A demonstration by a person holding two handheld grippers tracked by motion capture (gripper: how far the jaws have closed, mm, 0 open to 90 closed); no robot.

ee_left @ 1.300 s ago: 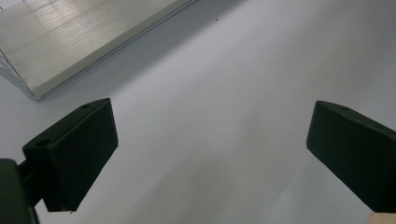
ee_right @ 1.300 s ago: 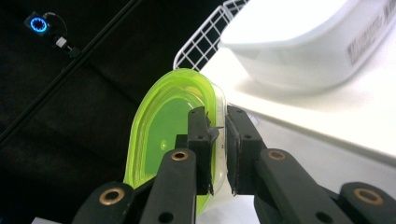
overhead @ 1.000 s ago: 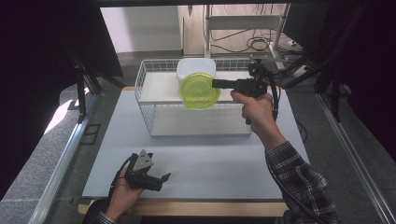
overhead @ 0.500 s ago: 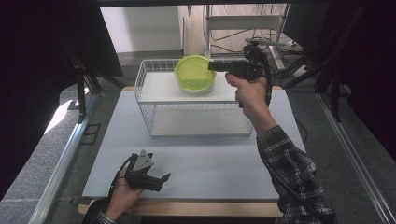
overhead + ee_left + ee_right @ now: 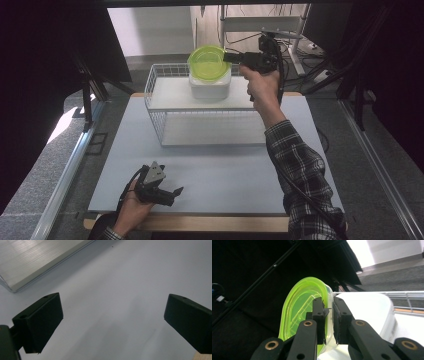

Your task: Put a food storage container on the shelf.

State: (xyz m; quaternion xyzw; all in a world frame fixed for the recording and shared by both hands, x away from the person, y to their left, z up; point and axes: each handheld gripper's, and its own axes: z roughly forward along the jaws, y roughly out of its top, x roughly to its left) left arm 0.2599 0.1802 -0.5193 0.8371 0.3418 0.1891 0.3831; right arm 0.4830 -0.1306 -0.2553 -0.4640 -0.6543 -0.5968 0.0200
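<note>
My right gripper [image 5: 231, 56] is shut on the rim of a translucent lime-green bowl [image 5: 208, 63], holding it tilted in the air above a white plastic container [image 5: 210, 85] that sits in the white wire basket [image 5: 155, 80]. In the right gripper view the green bowl [image 5: 299, 307] stands on edge with its wall pinched between the two black jaws of the gripper [image 5: 329, 312], and the white container [image 5: 369, 307] lies behind. My left gripper [image 5: 170, 194] rests low near the table's front edge, open, with bare tabletop between its jaws [image 5: 112, 322].
The wire basket stands at the back middle of the pale grey table [image 5: 215, 170]. A metal rail [image 5: 65, 180] runs along the table's left side. Cables and a metal rack [image 5: 260, 25] sit behind the basket. A pale board edge [image 5: 30, 262] lies ahead of the left gripper.
My right gripper has carried the green bowl up and toward the back of the basket, uncovering the white container beneath it. The left gripper has stayed put.
</note>
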